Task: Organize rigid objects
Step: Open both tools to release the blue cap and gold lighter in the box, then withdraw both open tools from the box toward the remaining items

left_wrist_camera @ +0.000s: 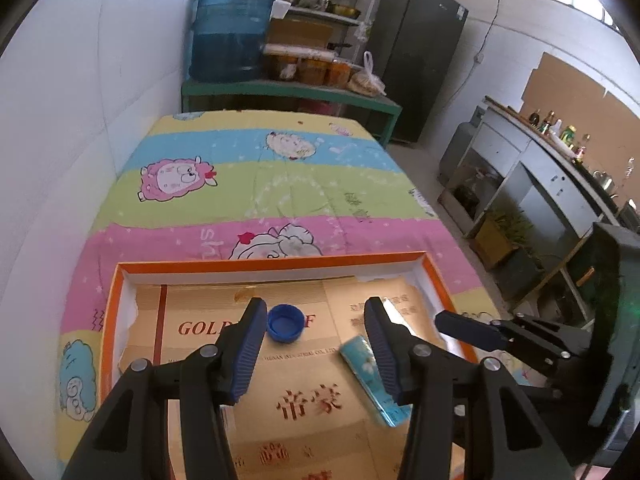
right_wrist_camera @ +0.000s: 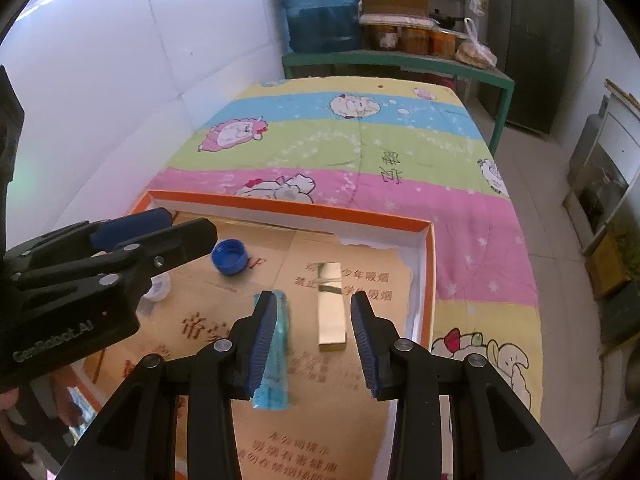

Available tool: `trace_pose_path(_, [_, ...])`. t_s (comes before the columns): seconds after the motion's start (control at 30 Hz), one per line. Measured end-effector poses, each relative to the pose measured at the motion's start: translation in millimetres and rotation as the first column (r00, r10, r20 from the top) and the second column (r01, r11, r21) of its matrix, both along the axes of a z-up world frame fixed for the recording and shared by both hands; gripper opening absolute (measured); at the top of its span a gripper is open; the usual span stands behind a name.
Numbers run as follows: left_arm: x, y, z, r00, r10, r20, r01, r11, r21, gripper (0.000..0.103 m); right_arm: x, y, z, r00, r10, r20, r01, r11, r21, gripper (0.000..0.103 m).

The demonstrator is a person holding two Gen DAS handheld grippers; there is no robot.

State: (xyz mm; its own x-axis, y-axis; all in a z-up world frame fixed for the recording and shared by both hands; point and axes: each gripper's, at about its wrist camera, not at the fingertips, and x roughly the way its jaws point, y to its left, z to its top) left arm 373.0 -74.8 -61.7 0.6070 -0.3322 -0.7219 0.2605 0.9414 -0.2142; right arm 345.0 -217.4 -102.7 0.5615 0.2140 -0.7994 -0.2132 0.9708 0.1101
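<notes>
**Both grippers hang open over the orange-rimmed tray**

An orange-rimmed tray [left_wrist_camera: 272, 263] lined with printed cardboard lies on a bed covered by a striped cartoon-sheep quilt [left_wrist_camera: 256, 184], at the quilt's near end.

Inside the tray, a blue bottle cap [left_wrist_camera: 285, 323] sits open side up toward the far left part of the lining. A teal packet [left_wrist_camera: 370, 376] lies lengthwise near the middle. A gold bar-shaped box [right_wrist_camera: 331, 306] lies to the right of the packet, parallel to it and apart from it, closer to the tray's right wall. A clear, pale item [right_wrist_camera: 158, 287] shows near the tray's left side, mostly hidden by the other tool; what it is cannot be told.

The left gripper [left_wrist_camera: 316, 344] is spread wide and has nothing in it. The cap shows just inside its left finger, and the teal packet partly behind its right finger.

The right gripper [right_wrist_camera: 314, 344] is also spread wide and empty. The gold box lies in the gap between its fingers, nearer the right one, and the teal packet is partly covered by its left finger. Whether either gripper touches the lining cannot be told.

Beyond the bed's far end, a green bench [left_wrist_camera: 292, 90] carries a blue water jug [left_wrist_camera: 232, 28] and jars [left_wrist_camera: 312, 68].
</notes>
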Motion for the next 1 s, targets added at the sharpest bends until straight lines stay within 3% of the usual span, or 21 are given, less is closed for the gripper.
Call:
trace_pose_path(0.47, [-57,7,39,0.998,-0.035,0.059,0.036,0.999,-0.007,0.050,-47,11,32,1.000,-0.007,0.022,0.007,1.000,0.029,0.039])
trace_pose_path(0.83, [-96,23,45,0.997,-0.022,0.072,0.023,1.000,-0.009,0.050,-86,16,48,0.999,-0.022,0.031,0.021,0.999,0.041,0.040])
trace_pose_path(0.93, [-108,30,48,0.996,-0.016,0.086,0.017,1.000,-0.002,0.051,-96,17,51,0.999,-0.025,0.029,0.024,0.999,0.045,0.052])
trace_pose_path(1.0, [-115,36,50,0.995,-0.009,0.099,0.010,1.000,-0.009,0.062,-103,17,53,0.999,-0.025,0.031,0.024,0.999,0.044,0.057])
